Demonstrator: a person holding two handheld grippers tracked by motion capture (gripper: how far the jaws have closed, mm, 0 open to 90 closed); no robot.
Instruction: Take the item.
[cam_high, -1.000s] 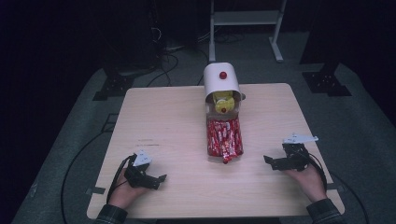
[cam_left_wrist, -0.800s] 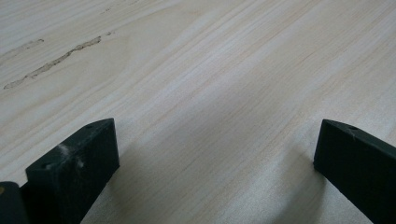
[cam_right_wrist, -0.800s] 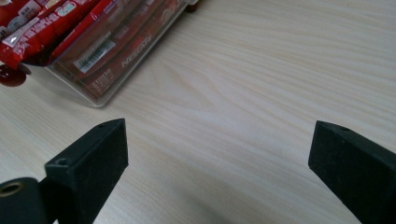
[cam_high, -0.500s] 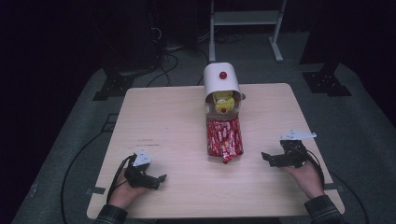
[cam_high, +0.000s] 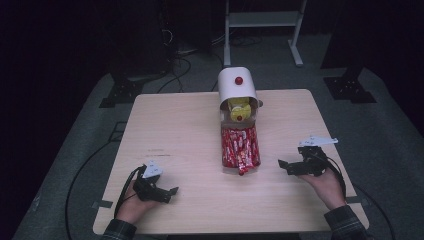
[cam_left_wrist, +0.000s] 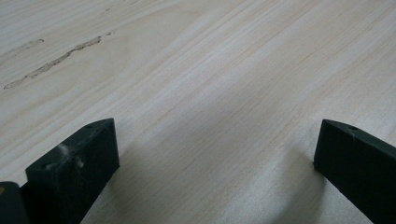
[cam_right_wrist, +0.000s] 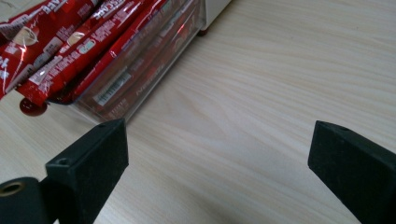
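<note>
A clear plastic drawer full of red foil sachets stands pulled out of a small white box at the middle of the pale wooden counter. The right gripper sits just beside the drawer's front, fingers spread wide and empty. The left gripper rests well apart, also wide and empty. The drawer looks stiff, light and smooth, probably slippery; its front edge seems the best hold. The sachets look soft and crinkly.

My two grippers, left and right, were black with blocky jaws, pale three-cornered plates and trailing black cables; my sleeves were dark plaid.
</note>
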